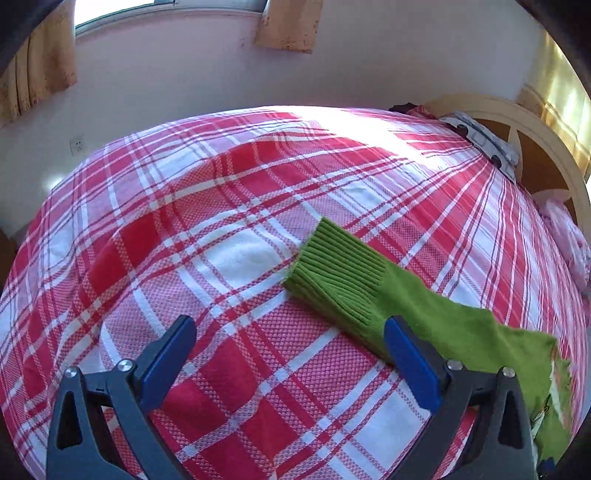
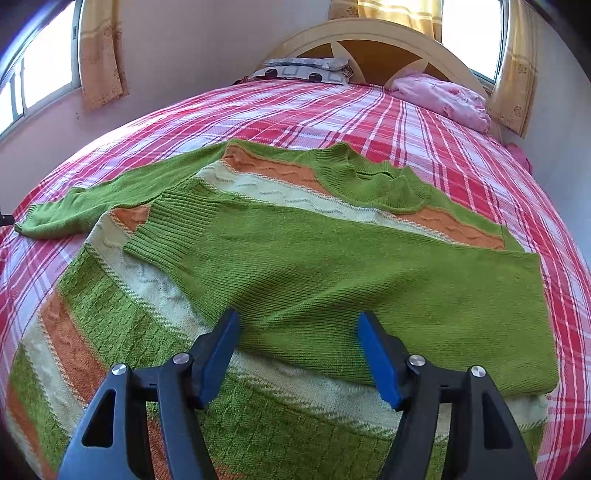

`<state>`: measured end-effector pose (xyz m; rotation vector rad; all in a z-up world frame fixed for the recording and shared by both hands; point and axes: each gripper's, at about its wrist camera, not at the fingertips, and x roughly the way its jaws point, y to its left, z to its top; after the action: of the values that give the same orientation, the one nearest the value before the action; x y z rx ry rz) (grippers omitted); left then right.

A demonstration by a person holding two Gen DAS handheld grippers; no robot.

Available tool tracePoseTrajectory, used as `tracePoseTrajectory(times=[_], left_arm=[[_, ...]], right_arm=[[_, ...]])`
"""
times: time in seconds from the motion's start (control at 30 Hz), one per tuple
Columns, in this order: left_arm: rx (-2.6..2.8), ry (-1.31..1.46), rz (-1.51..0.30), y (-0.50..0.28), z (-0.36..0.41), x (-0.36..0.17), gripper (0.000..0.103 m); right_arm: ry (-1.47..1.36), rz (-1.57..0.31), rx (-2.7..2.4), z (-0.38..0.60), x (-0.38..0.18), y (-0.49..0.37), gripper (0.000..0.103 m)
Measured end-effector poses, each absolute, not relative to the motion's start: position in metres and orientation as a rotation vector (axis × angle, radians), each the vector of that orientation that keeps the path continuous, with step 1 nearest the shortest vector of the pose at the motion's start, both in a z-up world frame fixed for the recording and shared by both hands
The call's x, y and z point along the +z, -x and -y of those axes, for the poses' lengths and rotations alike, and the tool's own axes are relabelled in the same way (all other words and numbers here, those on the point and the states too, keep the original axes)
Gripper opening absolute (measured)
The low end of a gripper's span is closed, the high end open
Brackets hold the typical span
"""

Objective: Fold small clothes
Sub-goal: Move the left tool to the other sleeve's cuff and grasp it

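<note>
Plaid bedspread (image 2: 424, 122) bears a green sweater (image 2: 295, 258); left claw (image 1: 290, 354) and right claw (image 2: 298, 354) gape wide, empty.

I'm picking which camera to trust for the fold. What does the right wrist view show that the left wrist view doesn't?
Only the right wrist view: the sweater's striped body, its collar, one sleeve folded across the front, and the open right gripper above it.

Only the left wrist view: the open left gripper beside the outstretched sleeve's ribbed cuff.

Both: the plaid bedspread, headboard, curtains.
</note>
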<state>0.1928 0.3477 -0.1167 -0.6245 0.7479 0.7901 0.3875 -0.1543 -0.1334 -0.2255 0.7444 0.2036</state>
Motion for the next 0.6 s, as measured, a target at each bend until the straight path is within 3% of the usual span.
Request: tracePoseTrajectory(times=[0.2,0.4,0.5,0.6], left_arm=[[0.725,0.778,-0.756,-0.206,-0.348,-0.132,0.102],[0.73,0.886,-0.623,-0.201,-0.36,-0.133,0.101],[0.715,0.91,-0.581,-0.204,-0.366,-0.134,0.098],[0.676,0.919,-0.547,-0.206,-0.366,-0.133,0.084]], right_arm=[[0.227,-0.738,0.194,0.155,-0.133,-0.386,0.07],[0.237,-0.731,0.186,0.154,-0.133,-0.385,0.07],[0.238,-0.73,0.185,0.154,-0.133,-0.385,0.071],[0.239,-0.729,0.184,0.154,-0.133,-0.384,0.071]])
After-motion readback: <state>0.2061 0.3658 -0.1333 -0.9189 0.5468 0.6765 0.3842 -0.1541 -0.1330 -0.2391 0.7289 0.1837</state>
